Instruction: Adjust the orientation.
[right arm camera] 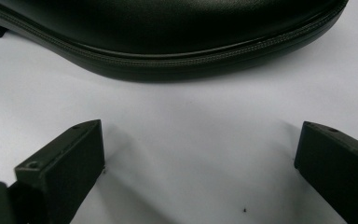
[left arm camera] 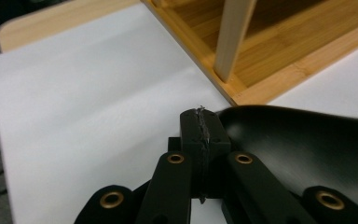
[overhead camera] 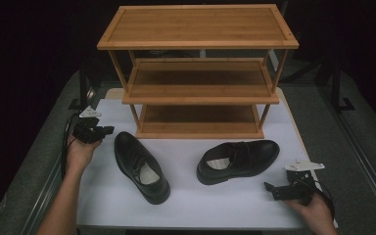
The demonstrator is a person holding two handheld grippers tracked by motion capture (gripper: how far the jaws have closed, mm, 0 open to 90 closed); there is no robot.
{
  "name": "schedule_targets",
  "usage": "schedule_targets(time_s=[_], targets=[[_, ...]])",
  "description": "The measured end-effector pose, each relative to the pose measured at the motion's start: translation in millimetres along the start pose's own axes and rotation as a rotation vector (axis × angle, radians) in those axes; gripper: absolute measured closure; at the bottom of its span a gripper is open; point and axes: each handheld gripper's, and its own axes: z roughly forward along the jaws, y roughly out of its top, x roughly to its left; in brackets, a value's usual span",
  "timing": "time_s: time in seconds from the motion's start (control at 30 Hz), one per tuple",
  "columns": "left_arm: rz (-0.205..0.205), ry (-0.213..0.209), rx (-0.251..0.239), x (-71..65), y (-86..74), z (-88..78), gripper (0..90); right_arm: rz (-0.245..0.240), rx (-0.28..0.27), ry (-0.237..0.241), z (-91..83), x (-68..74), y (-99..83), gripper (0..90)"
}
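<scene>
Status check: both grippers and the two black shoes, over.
Left gripper shut, empty, beside left black leather shoe. Right gripper open, facing right black leather shoe, not touching. Bamboo three-shelf rack behind, nothing in between.

Bare white tabletop (overhead camera: 186, 200) lies open between the left shoe (overhead camera: 141, 166) and the right shoe (overhead camera: 237, 160), and along the near edge. The wooden shelf rack (overhead camera: 198, 73) blocks the far side; its three tiers stand open at the front. The left shoe's heel sits just beside the rack's corner post (left arm camera: 230, 39), leaving a narrow gap.
</scene>
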Motion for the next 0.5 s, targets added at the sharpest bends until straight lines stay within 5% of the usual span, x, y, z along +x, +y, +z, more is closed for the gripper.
schedule_targets(time_s=[0.27, 0.5], targets=[[0.000, 0.004, 0.065, 10.7, -4.5, 28.6, 89.9, -0.002, 0.000, -0.001, 0.0, 0.2, 0.0, 1.1], [-0.001, -0.026, 0.088, 7.5, -8.6, 36.6, 90.0, -0.002, 0.000, -0.001, 0.0, 0.2, 0.0, 1.1]])
